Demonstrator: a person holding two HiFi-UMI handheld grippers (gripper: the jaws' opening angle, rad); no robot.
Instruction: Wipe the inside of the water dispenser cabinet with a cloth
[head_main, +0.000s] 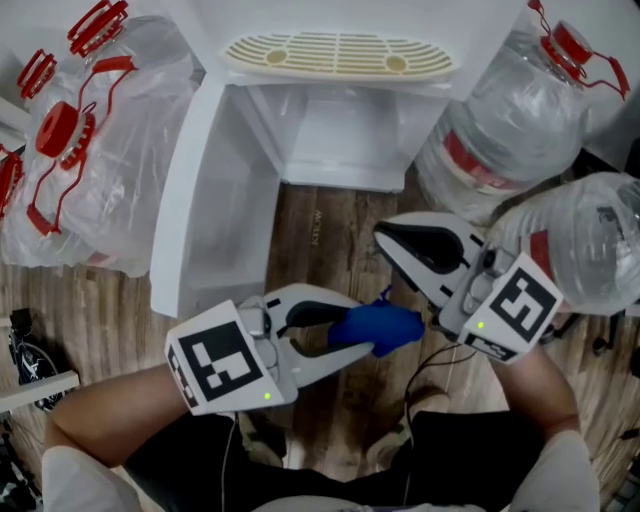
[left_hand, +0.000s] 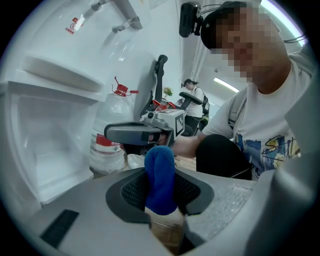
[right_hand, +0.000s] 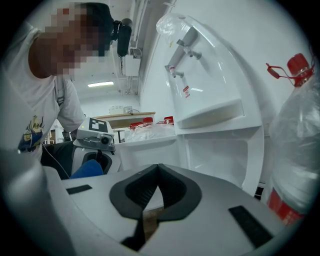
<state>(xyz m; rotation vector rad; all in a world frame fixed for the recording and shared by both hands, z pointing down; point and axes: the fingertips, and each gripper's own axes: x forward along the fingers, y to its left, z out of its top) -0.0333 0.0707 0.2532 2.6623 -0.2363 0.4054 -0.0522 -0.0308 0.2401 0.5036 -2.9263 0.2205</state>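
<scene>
Inward, left tool (head_main: 366, 326) gripping cloth (head_main: 396, 324), right tool (head_main: 386, 238) closed

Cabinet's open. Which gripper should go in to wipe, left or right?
Left. The left gripper is shut on the blue cloth, and the open cabinet stands just beyond both grippers. The right gripper is shut on nothing, so it would probably need a handover first.

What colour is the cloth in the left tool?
Blue. The cloth shows best in the left gripper view.
</scene>
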